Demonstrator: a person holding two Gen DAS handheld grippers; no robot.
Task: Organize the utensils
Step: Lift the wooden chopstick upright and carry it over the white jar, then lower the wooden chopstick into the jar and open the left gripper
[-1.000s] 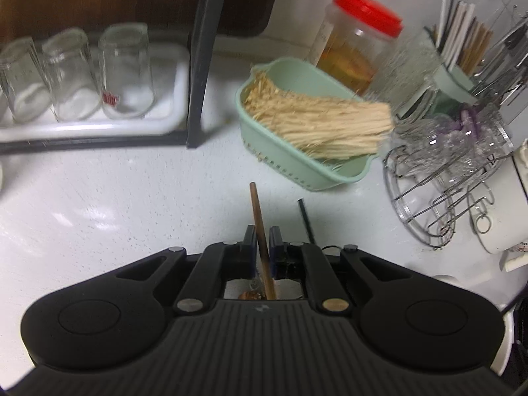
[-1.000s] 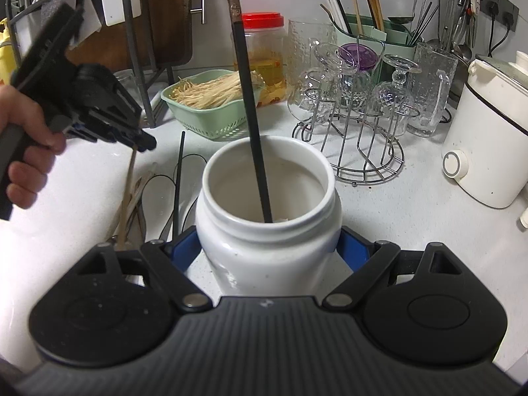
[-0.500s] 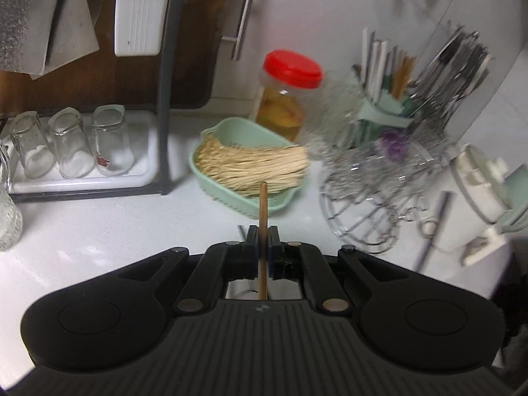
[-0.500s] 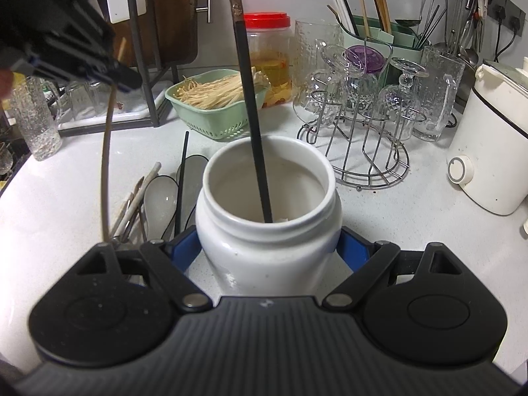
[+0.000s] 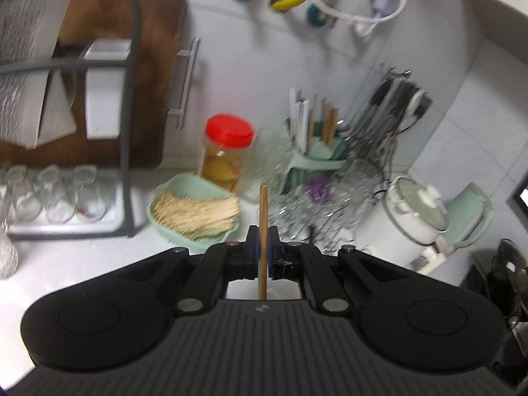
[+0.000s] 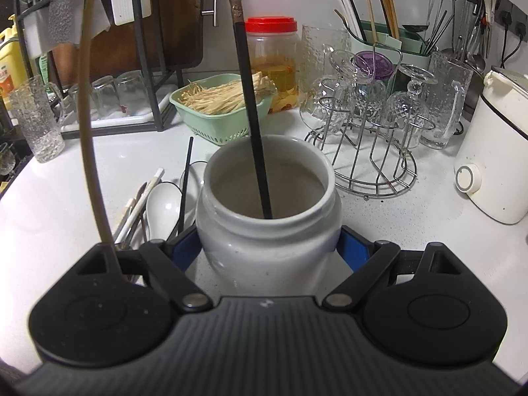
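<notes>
My left gripper (image 5: 263,253) is shut on a brown wooden chopstick (image 5: 263,217) and holds it upright, high above the counter. In the right wrist view the same chopstick (image 6: 86,115) hangs down at the left, its top under the left gripper at the frame's upper edge. My right gripper (image 6: 269,246) is shut on a white ceramic jar (image 6: 267,231) that stands on the counter. A black chopstick (image 6: 250,105) leans inside the jar. Loose chopsticks and white spoons (image 6: 158,198) lie on the counter left of the jar.
A green basket of pale sticks (image 6: 224,105), a red-lidded jar (image 6: 272,62), a wire glass rack (image 6: 369,122), a green utensil holder (image 6: 386,43), a white cooker (image 6: 495,151) and a dish rack with upturned glasses (image 6: 122,95) ring the counter.
My left gripper has risen and tilted up with the wooden chopstick, from counter level to well above it. The right gripper and the jar have stayed put.
</notes>
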